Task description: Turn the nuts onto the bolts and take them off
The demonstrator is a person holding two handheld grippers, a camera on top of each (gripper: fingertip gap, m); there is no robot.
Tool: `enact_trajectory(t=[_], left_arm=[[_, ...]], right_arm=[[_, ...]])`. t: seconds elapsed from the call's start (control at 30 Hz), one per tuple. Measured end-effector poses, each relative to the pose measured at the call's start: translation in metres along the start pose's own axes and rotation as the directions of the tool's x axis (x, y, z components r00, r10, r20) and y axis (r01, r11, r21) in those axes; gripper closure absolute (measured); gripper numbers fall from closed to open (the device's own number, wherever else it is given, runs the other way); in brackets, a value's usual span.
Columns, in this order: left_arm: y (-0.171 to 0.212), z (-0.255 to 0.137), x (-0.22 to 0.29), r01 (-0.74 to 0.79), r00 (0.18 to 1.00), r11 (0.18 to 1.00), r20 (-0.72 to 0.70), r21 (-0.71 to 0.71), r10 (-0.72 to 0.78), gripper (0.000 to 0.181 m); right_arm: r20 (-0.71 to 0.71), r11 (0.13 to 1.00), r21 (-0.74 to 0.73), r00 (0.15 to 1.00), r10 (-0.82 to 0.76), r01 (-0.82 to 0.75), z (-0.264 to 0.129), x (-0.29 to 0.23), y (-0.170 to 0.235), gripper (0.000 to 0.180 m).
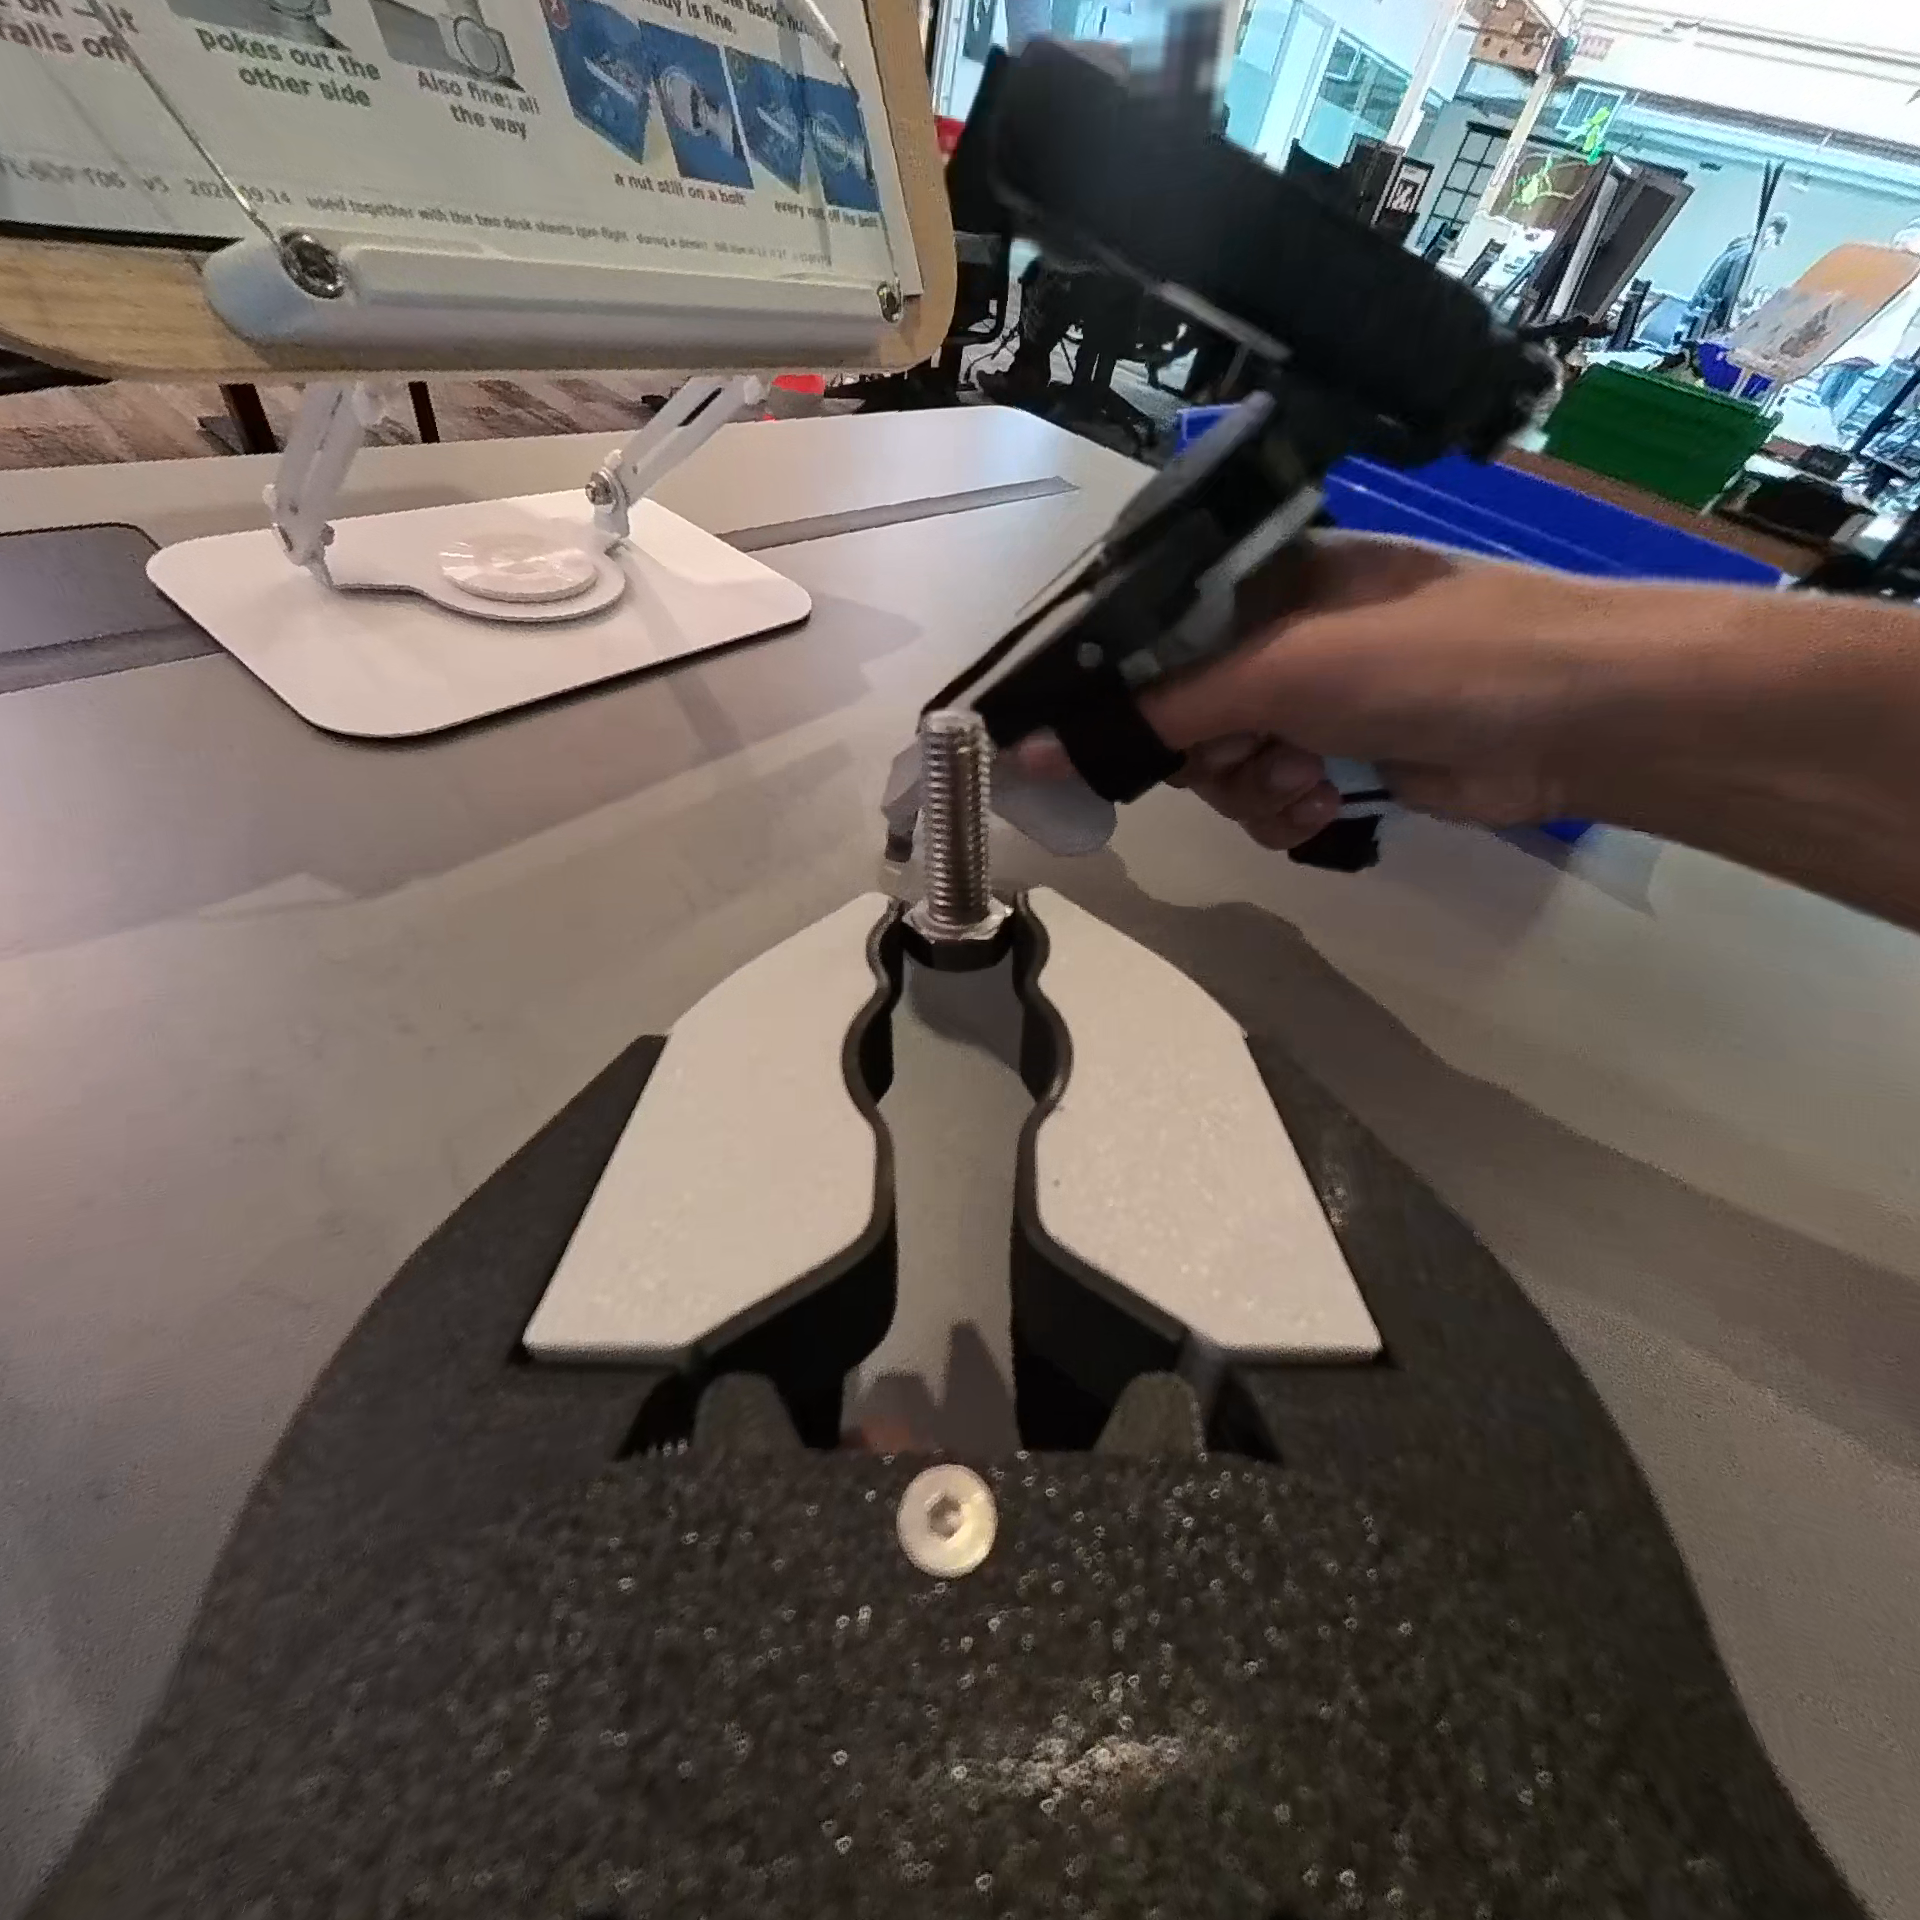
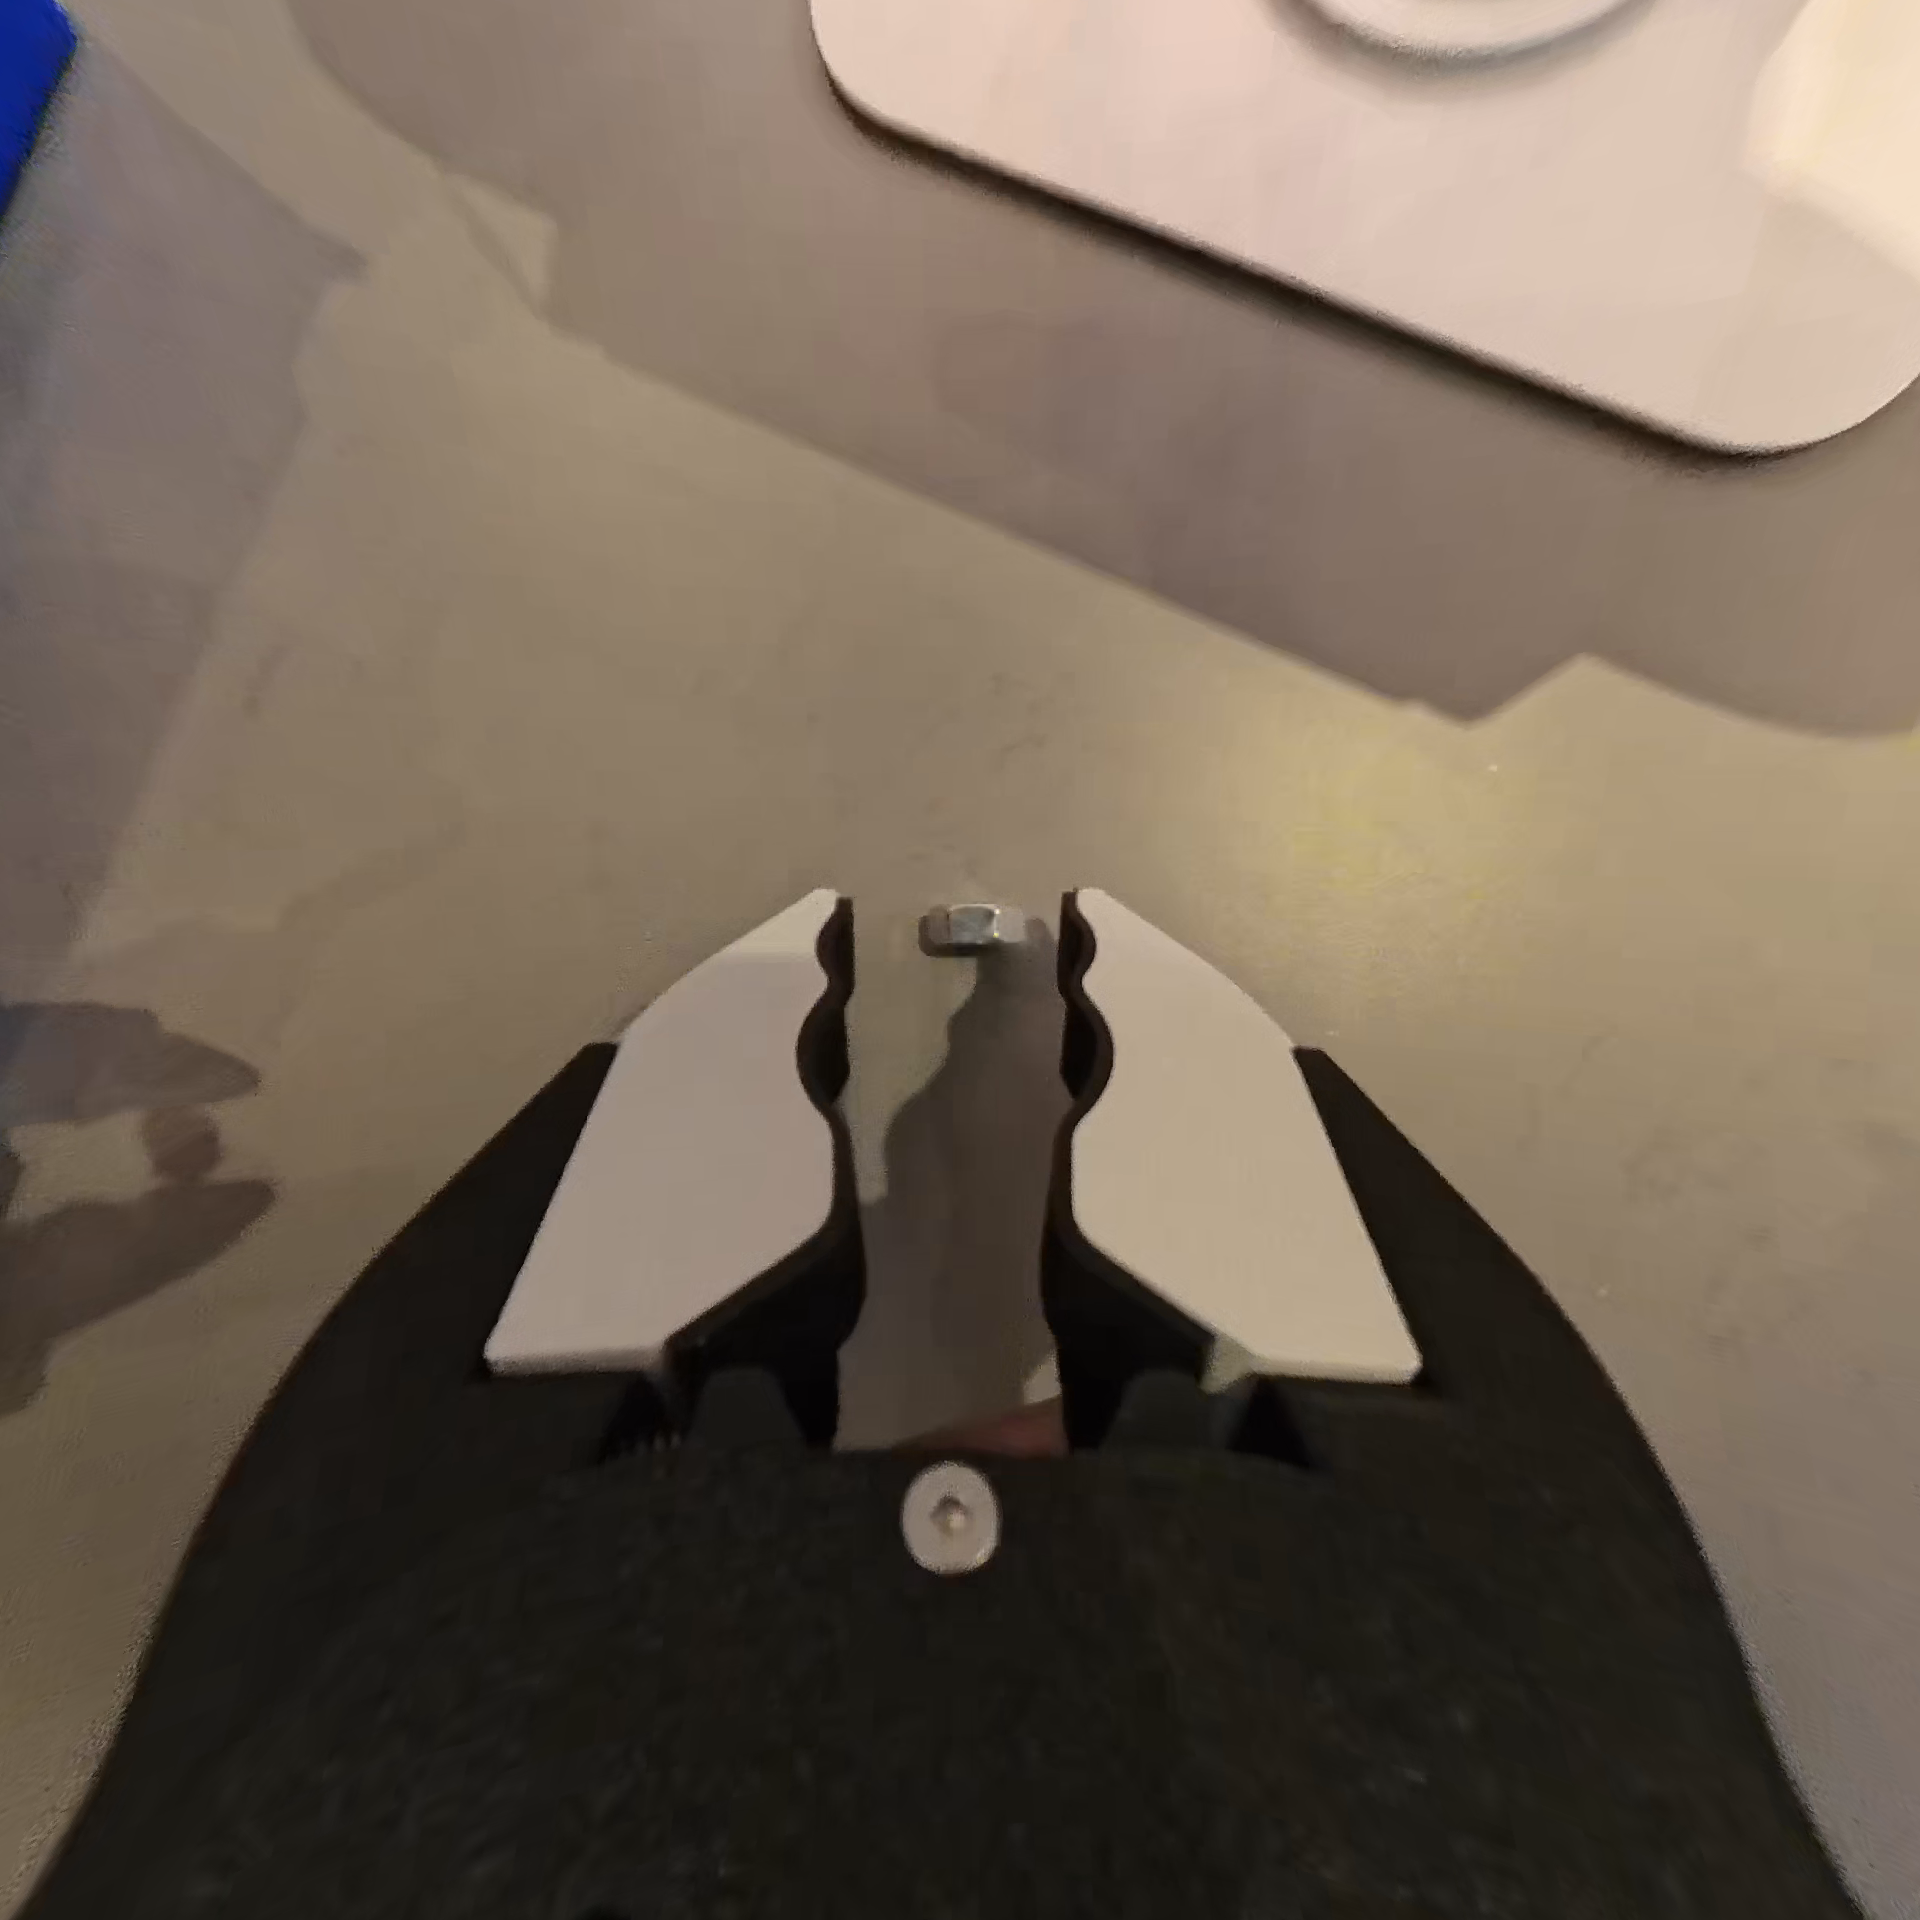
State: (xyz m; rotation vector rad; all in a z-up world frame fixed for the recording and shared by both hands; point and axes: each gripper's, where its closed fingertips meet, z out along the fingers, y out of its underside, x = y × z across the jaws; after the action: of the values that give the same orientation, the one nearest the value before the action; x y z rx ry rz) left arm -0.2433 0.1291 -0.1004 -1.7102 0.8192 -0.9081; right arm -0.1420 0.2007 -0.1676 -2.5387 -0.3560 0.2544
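My left gripper [image 1: 951, 928] is shut on the hex head of a steel bolt [image 1: 956, 810]. It holds the bolt upright, threaded shaft pointing up, just above the grey table [image 1: 312, 1091]. My right gripper [image 2: 964, 906] is open and points down at the table. A small steel nut [image 2: 971, 928] lies on the table between its fingertips, touching neither. The right gripper also shows in the left wrist view [image 1: 987, 836], held by a person's hand [image 1: 1403, 707]. There its tips are lowered just behind the bolt. No nut shows on the bolt's thread.
A white stand base [image 1: 468, 613] sits on the table at the back left and carries a tilted instruction board [image 1: 468, 156]. The base also shows in the right wrist view [image 2: 1351, 208]. Blue bins [image 1: 1538, 520] stand at the table's right side. My hands' fingertips stand some 15 cm from each other.
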Motion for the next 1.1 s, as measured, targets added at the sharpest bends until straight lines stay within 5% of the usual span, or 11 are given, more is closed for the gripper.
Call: enact_trajectory(t=[0.27,0.53,0.93,1.1], left_arm=[[0.003,0.002,0.001,-0.011,1.0,1.0,0.002,-0.011,0.011,0.161],[0.007,0.004,0.004,-0.016,1.0,1.0,-0.003,-0.023,0.016,0.161],[0.007,0.003,0.001,-0.011,1.0,1.0,0.003,-0.025,0.011,0.161],[0.008,0.004,0.001,-0.018,1.0,0.999,0.004,-0.032,0.018,0.161]], right_arm=[[-0.181,0.827,0.453,0.943,-0.279,0.332,-0.055,0.0,0.004,0.139],[-0.121,0.782,0.587,0.978,-0.169,0.208,-0.088,0.005,0.022,0.139],[-0.108,0.815,0.533,0.974,-0.197,0.224,-0.077,-0.01,0.018,0.141],[0.009,0.987,0.126,0.995,-0.1,0.098,-0.042,-0.006,0.007,0.142]])
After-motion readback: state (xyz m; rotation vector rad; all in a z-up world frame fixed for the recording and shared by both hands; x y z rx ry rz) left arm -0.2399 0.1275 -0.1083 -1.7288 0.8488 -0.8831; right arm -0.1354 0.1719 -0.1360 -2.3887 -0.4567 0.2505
